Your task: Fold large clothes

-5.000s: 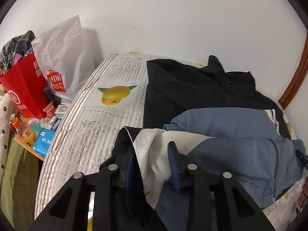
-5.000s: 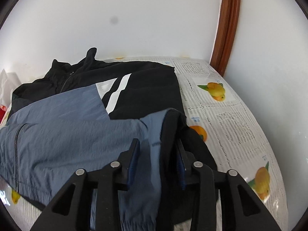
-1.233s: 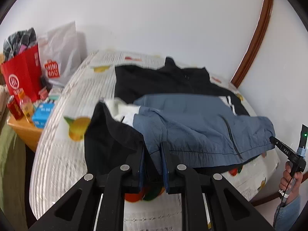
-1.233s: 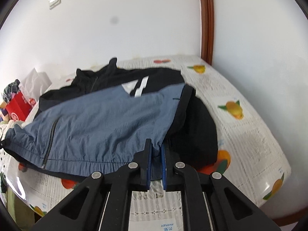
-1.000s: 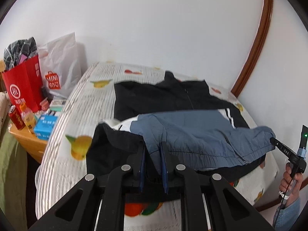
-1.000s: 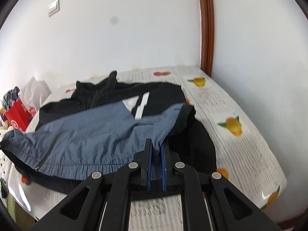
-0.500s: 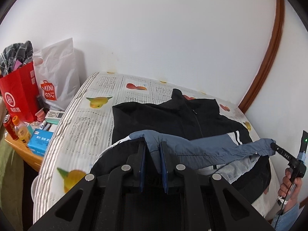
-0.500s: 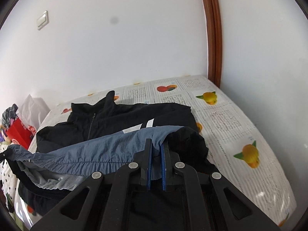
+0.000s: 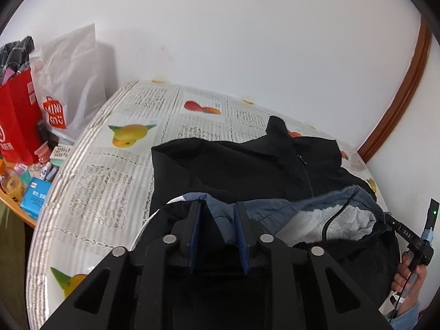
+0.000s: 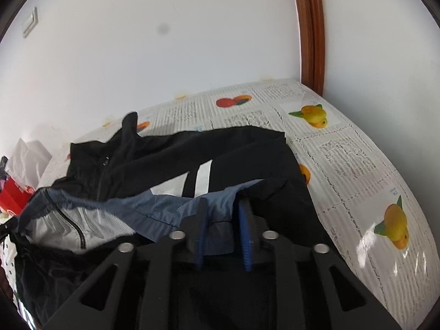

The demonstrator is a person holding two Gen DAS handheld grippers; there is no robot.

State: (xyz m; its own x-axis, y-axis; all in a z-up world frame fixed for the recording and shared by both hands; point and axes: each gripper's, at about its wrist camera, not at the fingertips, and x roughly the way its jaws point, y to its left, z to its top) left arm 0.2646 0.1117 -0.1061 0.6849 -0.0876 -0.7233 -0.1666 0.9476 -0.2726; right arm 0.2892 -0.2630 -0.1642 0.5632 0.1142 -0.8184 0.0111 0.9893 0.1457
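Observation:
A black and blue zip jacket (image 9: pixel 233 165) lies on the bed, collar toward the wall. Its blue lower half (image 9: pixel 275 206) is folded up over the black chest. My left gripper (image 9: pixel 218 205) is at the hem's left corner. Its jaws are opening, and the blue cloth hangs loose in the gap between the pads. My right gripper (image 10: pixel 223 200) is at the hem's right corner (image 10: pixel 220 209), jaws also opening, with cloth loose between them. In the right wrist view the jacket (image 10: pixel 165 154) shows two white stripes and some white mesh lining.
The fruit-print bed cover (image 9: pixel 110 181) reaches the white wall. Left of the bed stand a red bag (image 9: pixel 16 121), a white bag (image 9: pixel 68 82) and a side table with several small boxes (image 9: pixel 33 195). A wooden door frame (image 10: pixel 310 27) rises at the right. A hand (image 9: pixel 409 272) shows at the edge.
Both grippers carried the blue hem forward and down over the black chest toward the collar. Their jaws, shut on the cloth before, now stand apart.

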